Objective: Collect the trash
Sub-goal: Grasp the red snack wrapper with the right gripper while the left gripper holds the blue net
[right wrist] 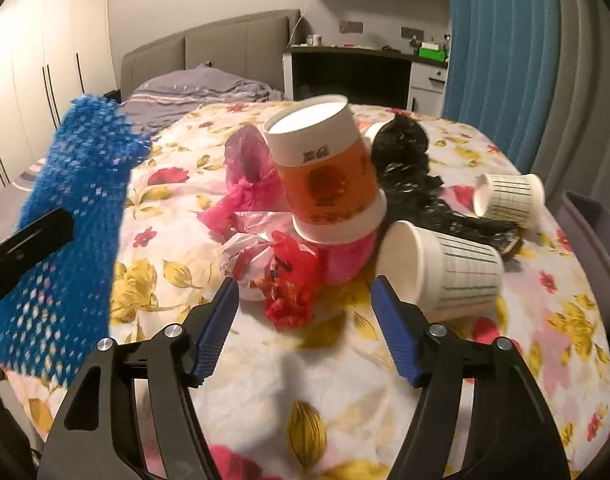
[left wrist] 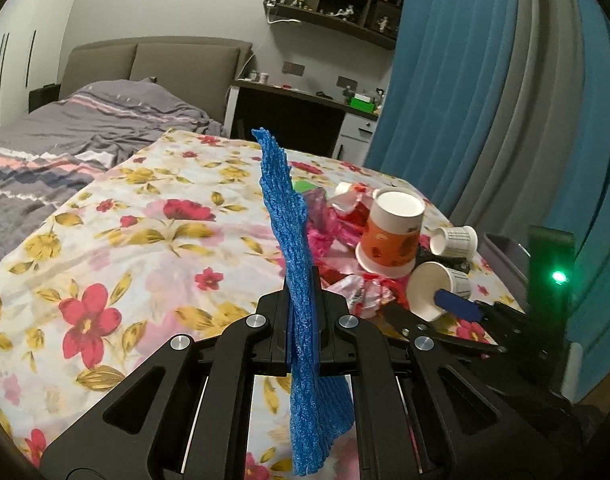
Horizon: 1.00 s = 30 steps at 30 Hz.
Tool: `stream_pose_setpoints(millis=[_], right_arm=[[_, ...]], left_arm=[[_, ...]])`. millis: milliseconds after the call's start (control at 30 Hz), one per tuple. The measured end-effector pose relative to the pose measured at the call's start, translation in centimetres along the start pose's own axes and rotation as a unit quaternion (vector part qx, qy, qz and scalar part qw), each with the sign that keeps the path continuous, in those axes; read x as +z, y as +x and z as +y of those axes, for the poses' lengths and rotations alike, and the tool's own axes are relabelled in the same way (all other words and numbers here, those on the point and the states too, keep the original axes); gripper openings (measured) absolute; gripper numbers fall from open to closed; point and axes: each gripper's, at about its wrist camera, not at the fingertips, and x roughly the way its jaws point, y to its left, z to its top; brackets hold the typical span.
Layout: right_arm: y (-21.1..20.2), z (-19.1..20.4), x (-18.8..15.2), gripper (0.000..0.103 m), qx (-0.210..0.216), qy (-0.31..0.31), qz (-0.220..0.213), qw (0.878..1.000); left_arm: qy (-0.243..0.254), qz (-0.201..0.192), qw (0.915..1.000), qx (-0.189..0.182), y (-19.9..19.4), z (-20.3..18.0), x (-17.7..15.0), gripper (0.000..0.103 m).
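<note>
Fingers of the left gripper [left wrist: 301, 300] pinch a blue foam net sleeve [left wrist: 293, 240], its long axis standing upright toward twelve o'clock, flat and ribbed, over the floral-clothed worktop [left wrist: 125, 240]. Right gripper [right wrist: 305, 300] fingers are spread, nothing between them, pointing at trash at twelve o'clock: an orange paper cup [right wrist: 329, 176] tilted on crumpled red wrapper [right wrist: 293, 276], with white cups [right wrist: 449, 268] lying sideways at two o'clock.

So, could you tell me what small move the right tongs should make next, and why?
Probably ease forward onto the red wrapper: the right tongs are open just short of it, while the left tongs are shut on the blue net.
</note>
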Motion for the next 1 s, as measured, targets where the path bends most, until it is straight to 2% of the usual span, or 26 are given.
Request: stream_pose_setpoints(millis=[100, 200, 233, 300, 333, 767, 1000], right_arm=[[1.2, -0.2, 0.1, 0.064, 0.013, 0.009, 0.018, 1.000], [1.9, -0.3, 0.1, 0.048, 0.038, 0.017, 0.034, 0.999], [2.1, -0.3, 0.1, 0.035, 0.043, 0.014, 0.037, 0.998], [2.1, -0.1, -0.1, 0.027, 0.049, 0.007, 0.040, 0.998], [2.0, 0.0, -0.3, 0.020, 0.053, 0.003, 0.041, 0.998], [-2.6, 0.0, -2.1, 0.018, 0.111, -0.024, 0.010, 0.994], [-4.4, 0.4, -2.1, 0.018, 0.137, -0.032, -0.010, 0.990]], left_arm=[[-0.001, 0.002, 1.0000, 0.001, 0.1, 0.3, 0.0, 0.006], [-0.002, 0.005, 1.0000, -0.003, 0.4, 0.5, 0.0, 0.006], [-0.002, 0.005, 1.0000, -0.003, 0.4, 0.5, 0.0, 0.006], [-0.002, 0.007, 1.0000, -0.005, 0.5, 0.4, -0.1, 0.006], [-0.001, 0.007, 1.0000, -0.005, 0.6, 0.4, -0.1, 0.006], [-0.001, 0.006, 1.0000, -0.005, 0.5, -0.3, -0.1, 0.006], [-0.009, -0.005, 0.9998, 0.018, -0.5, 0.6, 0.2, 0.006]])
